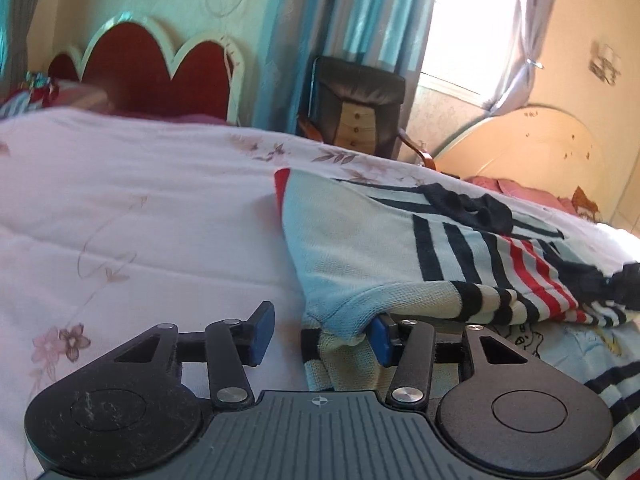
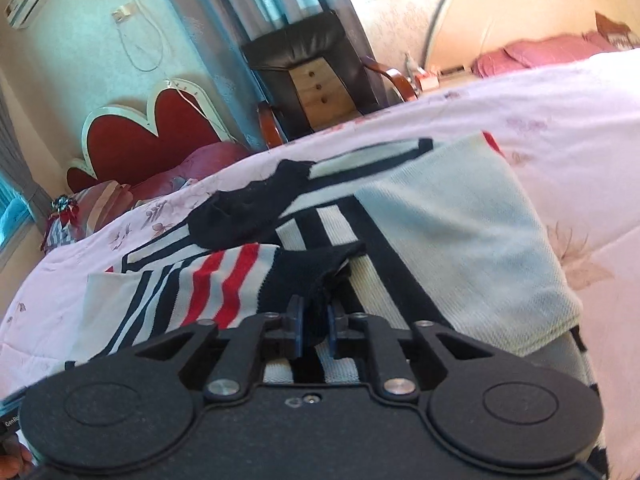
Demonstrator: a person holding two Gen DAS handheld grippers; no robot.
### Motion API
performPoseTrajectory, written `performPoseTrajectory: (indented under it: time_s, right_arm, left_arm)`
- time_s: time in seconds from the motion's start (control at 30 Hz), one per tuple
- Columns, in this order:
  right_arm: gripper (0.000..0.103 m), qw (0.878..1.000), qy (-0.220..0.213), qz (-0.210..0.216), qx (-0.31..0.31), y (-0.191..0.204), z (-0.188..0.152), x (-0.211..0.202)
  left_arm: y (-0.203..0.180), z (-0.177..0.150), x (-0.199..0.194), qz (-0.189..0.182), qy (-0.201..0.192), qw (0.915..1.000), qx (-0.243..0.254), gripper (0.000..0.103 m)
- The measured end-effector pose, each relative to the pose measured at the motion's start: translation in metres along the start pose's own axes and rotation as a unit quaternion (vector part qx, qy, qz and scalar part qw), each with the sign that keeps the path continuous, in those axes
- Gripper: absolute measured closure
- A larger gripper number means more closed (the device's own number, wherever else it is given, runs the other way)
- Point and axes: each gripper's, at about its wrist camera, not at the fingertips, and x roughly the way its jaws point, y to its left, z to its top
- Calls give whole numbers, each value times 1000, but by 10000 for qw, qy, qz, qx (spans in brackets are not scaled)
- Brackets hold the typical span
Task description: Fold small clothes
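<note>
A small light-blue shirt (image 1: 360, 248) with navy and red stripes lies on the white floral bedspread (image 1: 140, 208). My left gripper (image 1: 320, 332) is open at the shirt's near left edge; its right finger (image 1: 382, 340) is tucked under the hem, its left finger (image 1: 262, 330) rests on the bedspread. In the right wrist view the shirt (image 2: 460, 220) lies ahead. My right gripper (image 2: 314, 326) is shut on the navy cuff of the striped sleeve (image 2: 304, 276), held over the shirt body.
A red scalloped headboard (image 1: 160, 68) and pillows stand at the bed's far end. A dark chair with a wooden drawer unit (image 1: 356, 104) stands beyond the bed by teal curtains (image 1: 340, 20). A second bed (image 2: 540, 52) is at the right.
</note>
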Motion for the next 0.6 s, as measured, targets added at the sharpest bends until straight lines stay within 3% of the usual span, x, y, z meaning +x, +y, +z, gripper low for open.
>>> performPoseTrajectory:
  time_s: [0.07,0.17,0.37,0.47,0.6]
  right_arm:
    - [83,9999,82,51,120,-6,1,8]
    - [96,9997,73,168,167,-10,2,11]
    - [96,9992,-306,261,53,-2,1,-22]
    - [96,10000,-40,-6,-53,-6,-6,-8]
    - [96,9998,28,84,189,-15,-8,3]
  left_arm:
    - [1,-1,3,-33,32,10000,-39,53]
    - [1,-1,8,-70,63,9999,-72,53]
    - [8,0,14,-144,171,9995,-220,53]
    - [8,1,17,-165,233,9994,-196,53]
    - [6,1,16,-182,288,9994,-47,53]
